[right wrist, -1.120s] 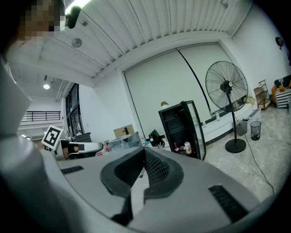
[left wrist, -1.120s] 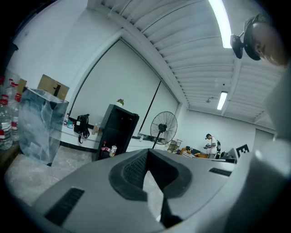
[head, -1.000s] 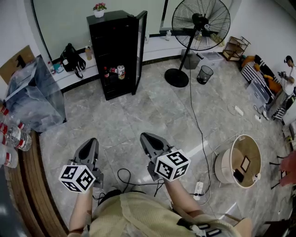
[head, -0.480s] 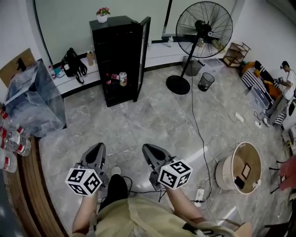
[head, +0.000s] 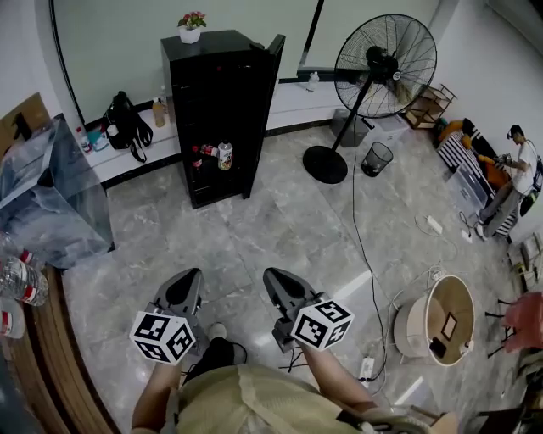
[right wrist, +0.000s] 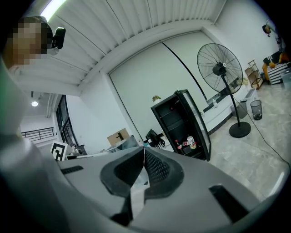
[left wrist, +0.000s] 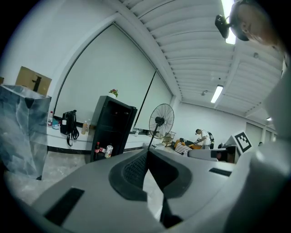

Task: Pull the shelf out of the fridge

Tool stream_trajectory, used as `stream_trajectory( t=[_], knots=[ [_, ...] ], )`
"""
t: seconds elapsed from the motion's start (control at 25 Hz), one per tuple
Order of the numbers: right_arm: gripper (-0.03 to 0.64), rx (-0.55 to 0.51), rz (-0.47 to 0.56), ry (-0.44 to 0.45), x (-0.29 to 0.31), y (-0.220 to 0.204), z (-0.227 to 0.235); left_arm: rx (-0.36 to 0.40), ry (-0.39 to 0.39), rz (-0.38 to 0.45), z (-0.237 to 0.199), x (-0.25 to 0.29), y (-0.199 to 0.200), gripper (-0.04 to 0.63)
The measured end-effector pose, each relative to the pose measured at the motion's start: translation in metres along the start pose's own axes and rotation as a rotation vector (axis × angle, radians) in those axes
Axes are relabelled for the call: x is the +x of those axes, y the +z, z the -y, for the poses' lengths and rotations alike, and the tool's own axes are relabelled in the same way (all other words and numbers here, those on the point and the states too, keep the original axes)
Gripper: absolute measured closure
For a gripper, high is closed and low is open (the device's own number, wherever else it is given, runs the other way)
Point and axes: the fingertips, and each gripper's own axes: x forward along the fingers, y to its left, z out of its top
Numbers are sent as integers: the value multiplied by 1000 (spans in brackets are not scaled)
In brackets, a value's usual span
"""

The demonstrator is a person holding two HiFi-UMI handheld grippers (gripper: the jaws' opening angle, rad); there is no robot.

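While both are held low in front of the person, the left tool (head: 189, 276) and the right tool (head: 273, 275) have their jaws closed tip to tip with nothing between them; each gripper view shows the ribbed pads meeting. They lie side by side, apart from one another, each with its marker cube (head: 163, 336) nearest the body. Beneath them is the grey tiled floor (head: 280, 212), where a black cable (head: 366, 246) runs to a white power strip (head: 366, 368). At the near left, water bottles (head: 17, 281) stand on a wooden surface (head: 59, 339) beside a clear plastic bag (head: 51, 191). At the near right lies a round tub (head: 441, 318), tipped on its side. Well beyond the tools stands the black fridge (head: 216, 93), with its door (head: 271, 89) open to the right. The shelf (head: 210, 168) sits low inside it, fully within the cabinet, carrying bottles and a can (head: 225, 155). A potted plant (head: 192, 23) rests on top of the fridge. Right of it are a pedestal fan (head: 382, 68) and a mesh waste bin (head: 376, 158). Left of it, a black bag (head: 127, 125) sits on the wall ledge. At the far right there is a person (head: 513, 182).
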Motion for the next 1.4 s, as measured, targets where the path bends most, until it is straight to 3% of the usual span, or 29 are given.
stream_trajectory(
  t=[0.44, 0.56, 0.76, 0.96, 1.04, 1.12, 1.4],
  knots=[
    [598, 68, 13, -26, 120, 20, 14, -31, 29, -58, -109, 49, 19, 594],
    [598, 85, -1, -33, 139, 23, 25, -74, 48, -70, -128, 63, 16, 594],
    [598, 116, -15, -61, 167, 33, 68, -134, 76, -68, -142, 102, 11, 594],
    [595, 139, -30, -17, 202, 57, 116, -196, 118, 2, -151, 152, 26, 594],
    [581, 132, -36, 2, 213, 74, 135, -197, 133, 25, -150, 177, 35, 594],
    [518, 140, -41, 29, 226, 90, 154, -190, 145, 41, -150, 207, 45, 594],
    [482, 238, -76, 79, 263, 118, 218, -165, 169, 62, -147, 290, 64, 594]
  ],
)
